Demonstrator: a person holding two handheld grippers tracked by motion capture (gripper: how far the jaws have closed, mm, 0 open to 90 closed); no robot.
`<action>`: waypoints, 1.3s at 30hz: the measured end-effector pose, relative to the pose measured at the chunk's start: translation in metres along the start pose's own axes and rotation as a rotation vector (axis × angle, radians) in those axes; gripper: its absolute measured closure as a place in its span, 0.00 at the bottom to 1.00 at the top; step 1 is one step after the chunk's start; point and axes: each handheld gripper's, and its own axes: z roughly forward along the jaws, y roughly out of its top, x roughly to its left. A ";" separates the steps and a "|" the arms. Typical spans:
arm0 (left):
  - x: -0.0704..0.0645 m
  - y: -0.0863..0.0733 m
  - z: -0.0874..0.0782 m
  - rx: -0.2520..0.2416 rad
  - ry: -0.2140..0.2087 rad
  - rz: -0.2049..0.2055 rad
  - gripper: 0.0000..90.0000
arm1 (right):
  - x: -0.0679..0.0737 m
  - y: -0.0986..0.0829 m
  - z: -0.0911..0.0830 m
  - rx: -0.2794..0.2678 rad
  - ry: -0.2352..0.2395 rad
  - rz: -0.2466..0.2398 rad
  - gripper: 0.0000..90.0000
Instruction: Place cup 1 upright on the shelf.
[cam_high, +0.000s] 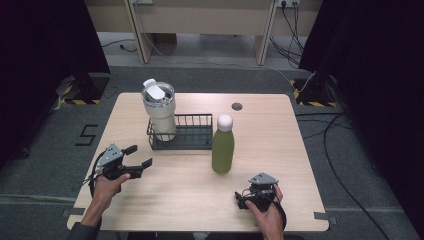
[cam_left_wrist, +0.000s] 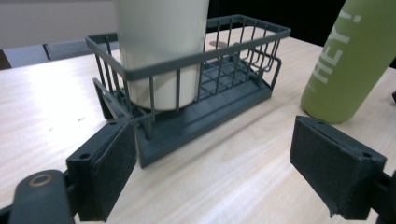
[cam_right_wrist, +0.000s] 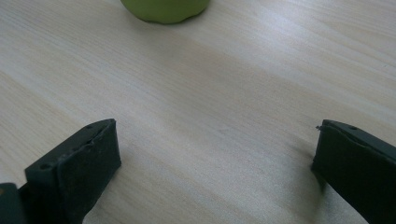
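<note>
With the cream tumbler (cam_high: 159, 111) already standing in the dark wire basket (cam_high: 197, 136), the olive-green metal bottle (cam_high: 223, 147) waits on the worktop (cam_high: 260, 130) right of it, both claws released, left (cam_high: 140, 156) and right (cam_high: 239, 200).

Matt green bottle (cam_high: 223, 150) — wire basket (cam_high: 192, 134)

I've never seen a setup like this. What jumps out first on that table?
Probably the tall green bottle with its pale cap, standing upright near the middle of the wooden table, just right of a dark wire basket. A cream tumbler with a lid stands in the basket's left end. Nearer the person, the left gripper and right gripper sit wide open, holding nothing.
</note>
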 end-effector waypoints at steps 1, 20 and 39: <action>-0.001 -0.002 -0.001 0.004 0.003 -0.001 0.16 | 0.000 0.000 0.000 -0.001 0.000 -0.003 0.01; -0.017 -0.028 -0.014 0.094 -0.012 0.042 0.16 | 0.000 0.000 0.000 -0.001 0.003 -0.004 0.01; -0.033 -0.047 -0.027 0.201 -0.020 0.094 0.16 | 0.000 0.000 0.000 -0.001 0.002 -0.004 0.01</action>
